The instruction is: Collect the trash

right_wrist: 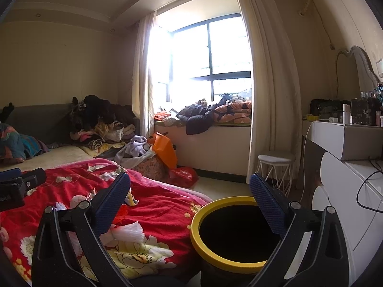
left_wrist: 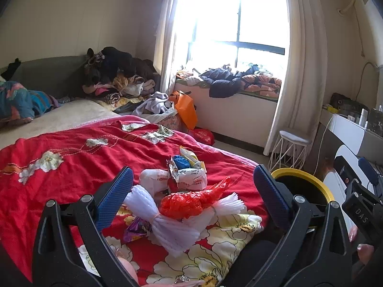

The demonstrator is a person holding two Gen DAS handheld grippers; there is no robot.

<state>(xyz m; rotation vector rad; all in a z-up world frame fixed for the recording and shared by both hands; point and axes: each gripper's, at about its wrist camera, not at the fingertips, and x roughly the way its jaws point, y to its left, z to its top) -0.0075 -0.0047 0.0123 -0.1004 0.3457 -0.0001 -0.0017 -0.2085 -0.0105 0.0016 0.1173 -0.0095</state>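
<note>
Trash lies on a red flowered blanket (left_wrist: 59, 148): a red plastic bag (left_wrist: 189, 199), white foam netting (left_wrist: 167, 224), a purple wrapper (left_wrist: 136, 229), white printed wrappers (left_wrist: 182, 179) and a blue crumpled piece (left_wrist: 181, 162). My left gripper (left_wrist: 192, 189) is open and empty, its jaws wide either side of the red bag and netting. A black bin with a yellow rim (right_wrist: 225, 260) stands by the bed; it also shows in the left wrist view (left_wrist: 308, 179). My right gripper (right_wrist: 189, 198) is open and empty above the bin's near side.
A white wire stool (right_wrist: 275, 167) and a white dresser (right_wrist: 347, 191) stand right of the bin. An orange bag (right_wrist: 165, 150) and clothes piles sit by the window seat. Clothes lie at the bed's far end.
</note>
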